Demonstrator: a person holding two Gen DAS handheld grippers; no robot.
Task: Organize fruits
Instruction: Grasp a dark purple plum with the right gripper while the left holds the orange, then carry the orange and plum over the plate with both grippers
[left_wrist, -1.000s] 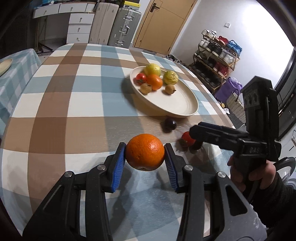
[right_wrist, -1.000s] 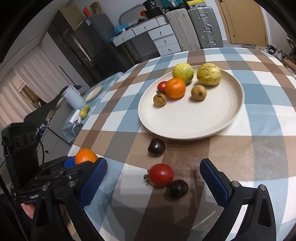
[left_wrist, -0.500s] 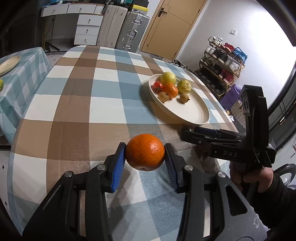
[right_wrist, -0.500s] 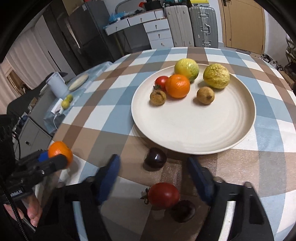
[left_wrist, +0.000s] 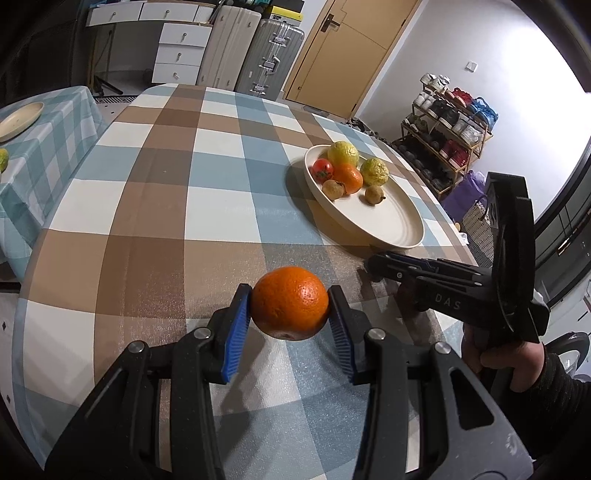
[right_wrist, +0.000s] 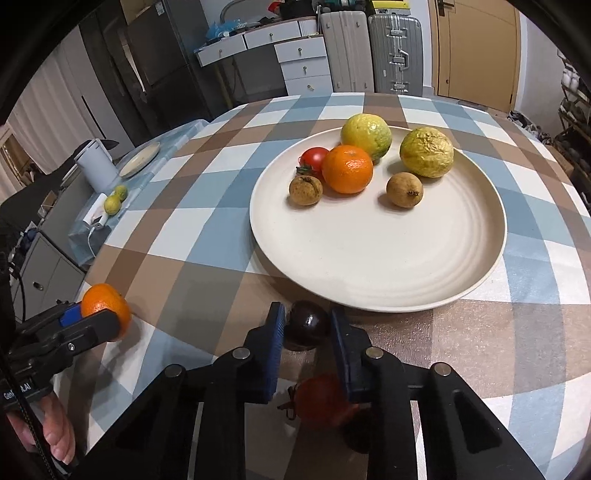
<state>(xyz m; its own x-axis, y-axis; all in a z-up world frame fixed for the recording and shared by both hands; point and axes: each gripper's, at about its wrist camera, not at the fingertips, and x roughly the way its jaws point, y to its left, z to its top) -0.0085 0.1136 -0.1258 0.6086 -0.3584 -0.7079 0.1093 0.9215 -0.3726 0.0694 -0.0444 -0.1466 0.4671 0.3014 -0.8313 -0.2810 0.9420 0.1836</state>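
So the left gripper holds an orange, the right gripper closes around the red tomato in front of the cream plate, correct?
Not quite. The left gripper does hold the round orange, but the right wrist view shows the right gripper with its fingers around the dark purple round fruit before the cream plate. The red tomato lies nearer, under the fingers.

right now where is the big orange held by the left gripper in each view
Left wrist view: the big round orange sits low centre, clamped between the left gripper pads.
Right wrist view: the same orange shows at the far left edge, low.
Shared landmark: the round cream plate of fruit, beyond the orange in both.
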